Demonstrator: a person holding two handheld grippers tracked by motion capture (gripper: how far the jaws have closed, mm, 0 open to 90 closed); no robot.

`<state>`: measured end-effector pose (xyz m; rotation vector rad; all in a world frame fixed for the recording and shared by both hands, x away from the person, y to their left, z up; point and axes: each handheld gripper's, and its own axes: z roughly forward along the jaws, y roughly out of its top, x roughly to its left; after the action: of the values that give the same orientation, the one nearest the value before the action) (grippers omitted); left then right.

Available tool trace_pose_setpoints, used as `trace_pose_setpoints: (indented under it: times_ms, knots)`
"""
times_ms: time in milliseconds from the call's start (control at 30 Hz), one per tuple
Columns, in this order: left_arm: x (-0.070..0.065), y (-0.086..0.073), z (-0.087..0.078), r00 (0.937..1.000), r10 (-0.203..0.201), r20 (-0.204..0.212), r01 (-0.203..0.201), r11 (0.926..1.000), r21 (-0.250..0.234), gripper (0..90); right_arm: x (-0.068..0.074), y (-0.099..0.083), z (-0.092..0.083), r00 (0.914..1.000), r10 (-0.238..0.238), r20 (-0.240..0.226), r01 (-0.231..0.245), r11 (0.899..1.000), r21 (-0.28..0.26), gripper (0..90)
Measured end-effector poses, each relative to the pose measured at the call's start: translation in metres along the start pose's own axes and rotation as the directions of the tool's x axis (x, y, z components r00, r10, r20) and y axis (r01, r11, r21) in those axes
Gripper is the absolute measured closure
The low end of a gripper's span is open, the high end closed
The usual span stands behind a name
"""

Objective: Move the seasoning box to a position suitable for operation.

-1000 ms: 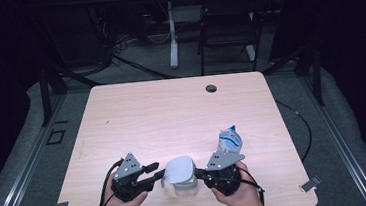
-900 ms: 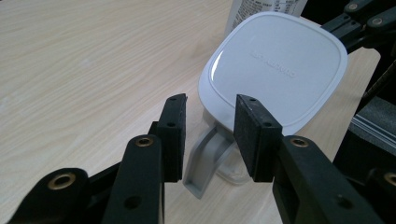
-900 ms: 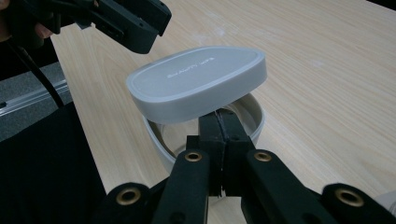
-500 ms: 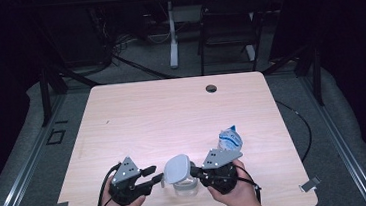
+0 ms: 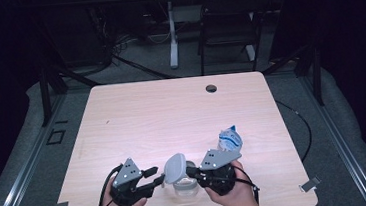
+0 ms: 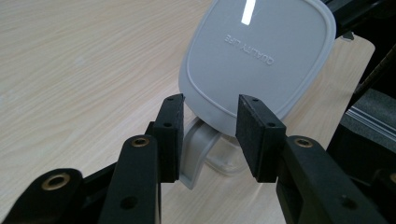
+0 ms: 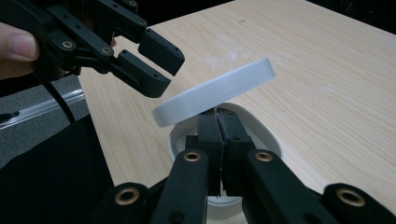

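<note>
Each hand carried a black two-jaw gripper. The left gripper (image 5: 150, 178) and the right gripper (image 5: 191, 172) each wore a grey three-cornered plate dotted with small dark marks on top. A black cable (image 5: 102, 200) trailed from the left gripper toward the near edge of the pale wooden counter (image 5: 172, 114). The jaws were flat black rectangular pads on linked black bars with brass-ringed pivot holes and small screws.

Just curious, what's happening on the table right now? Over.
Left tool open, jaws just widened beside raised grey lid. Right tool shut on container rim. Pouch behind, clear.
</note>
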<state>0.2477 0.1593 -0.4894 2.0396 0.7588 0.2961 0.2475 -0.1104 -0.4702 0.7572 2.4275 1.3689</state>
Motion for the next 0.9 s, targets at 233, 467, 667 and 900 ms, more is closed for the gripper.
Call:
trace_pose_setpoints:
  times_ms: [233, 467, 667, 900]
  knots:
    - [0.005, -0.001, -0.003, 0.9997, -0.018, -0.013, 0.018, 0.9998, -0.006, 62.7, 0.002, 0.002, 0.001, 1.0000, -0.002, -0.004, 0.002, 1.000, 0.001, 89.4]
    - [0.009, -0.001, -0.007, 0.9992, -0.031, -0.024, 0.030, 0.9994, -0.014, 62.5, 0.001, 0.007, 0.001, 0.9999, 0.003, -0.013, -0.003, 1.000, -0.005, 89.4]
    - [0.014, -0.001, -0.011, 0.9985, -0.043, -0.033, 0.043, 0.9988, -0.025, 62.5, -0.002, 0.010, 0.005, 0.9998, 0.016, -0.016, -0.016, 1.000, 0.001, 89.4]
    - [0.014, 0.000, -0.014, 0.9984, -0.044, -0.036, 0.043, 0.9984, -0.036, 62.5, -0.003, 0.017, 0.008, 0.9995, 0.019, -0.025, -0.019, 1.000, 0.008, 89.4]
